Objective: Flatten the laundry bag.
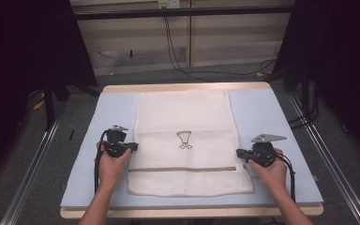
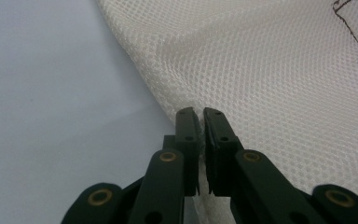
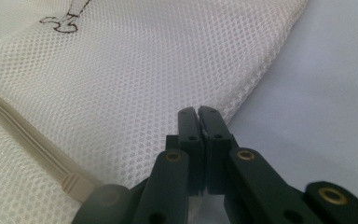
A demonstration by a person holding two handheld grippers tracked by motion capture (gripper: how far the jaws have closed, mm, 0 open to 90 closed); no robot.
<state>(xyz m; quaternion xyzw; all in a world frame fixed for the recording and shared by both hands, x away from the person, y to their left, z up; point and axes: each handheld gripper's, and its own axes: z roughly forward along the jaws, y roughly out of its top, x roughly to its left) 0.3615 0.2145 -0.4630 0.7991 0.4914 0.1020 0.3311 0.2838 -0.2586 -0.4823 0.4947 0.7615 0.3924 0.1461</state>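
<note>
A white mesh bag (image 1: pixel 187 117) lies flat on the pale blue mat (image 1: pixel 112 108), with a small dark drawing (image 1: pixel 184 139) at its middle and a beige zipper (image 1: pixel 183 169) across its near part. My left gripper (image 1: pixel 132 147) sits at the bag's left edge. In the left gripper view the jaws (image 2: pixel 199 114) are pinched together with mesh (image 2: pixel 270 84) caught between them. My right gripper (image 1: pixel 240 153) sits at the bag's right edge. Its jaws (image 3: pixel 198 112) are closed over the rim of the mesh (image 3: pixel 135 84), a pale sliver between them, and the zipper (image 3: pixel 23 140) runs off to the left.
The mat covers a wooden tabletop (image 1: pixel 187 87) whose edge shows at the far side. Bare mat lies left and right of the bag. Black cables (image 1: pixel 173 47) hang down the wall beyond the table, and metal rails (image 1: pixel 33 168) run along the floor on both sides.
</note>
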